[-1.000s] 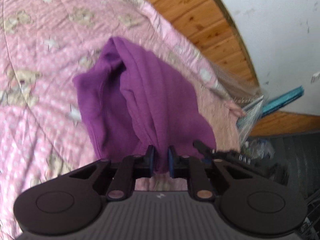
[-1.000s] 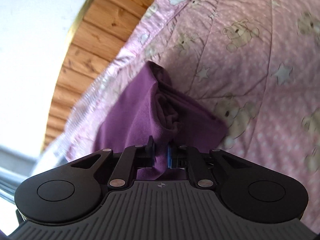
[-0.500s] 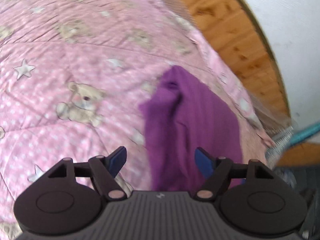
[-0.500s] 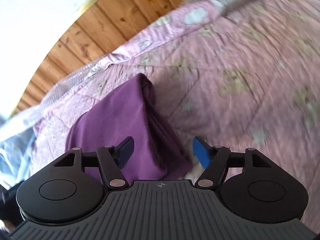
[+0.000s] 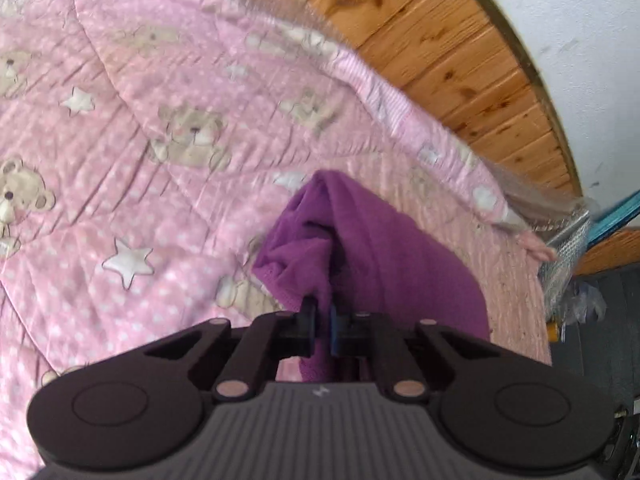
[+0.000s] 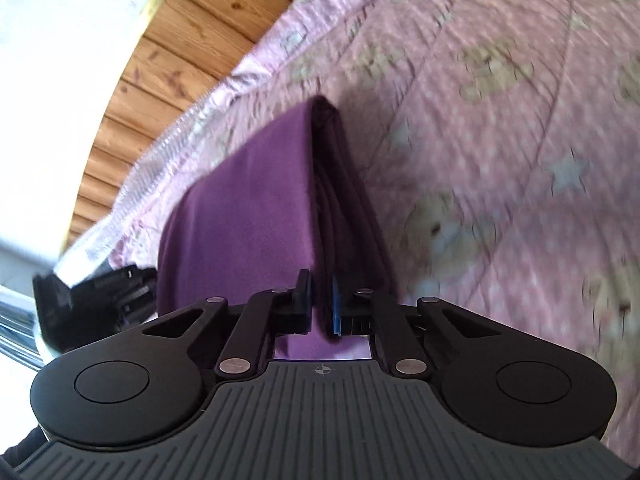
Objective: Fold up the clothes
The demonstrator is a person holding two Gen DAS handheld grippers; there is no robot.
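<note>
A purple garment [image 5: 380, 264] lies folded in a narrow bundle on the pink quilt. In the left wrist view my left gripper [image 5: 322, 312] has its jaws closing, and the pads press on a bunched near edge of the cloth. In the right wrist view the same garment [image 6: 248, 208] rises as a taut folded ridge running away from me. My right gripper [image 6: 320, 284] is closing too, its pads pinching the near end of that fold. Both grips lift the cloth a little off the quilt.
The pink quilt [image 5: 132, 184] with teddy bears and stars covers the bed on all sides. Wooden panelling [image 5: 460, 60] and a white wall [image 5: 580, 20] run along the far edge. A teal object [image 5: 616, 210] and clutter sit past the bed's corner. A black object [image 6: 100, 296] shows at the left.
Both grippers let go of the purple garment, stood wide open half a second ago, and are now closed on it again at new spots. The left view shifted across the quilt.
</note>
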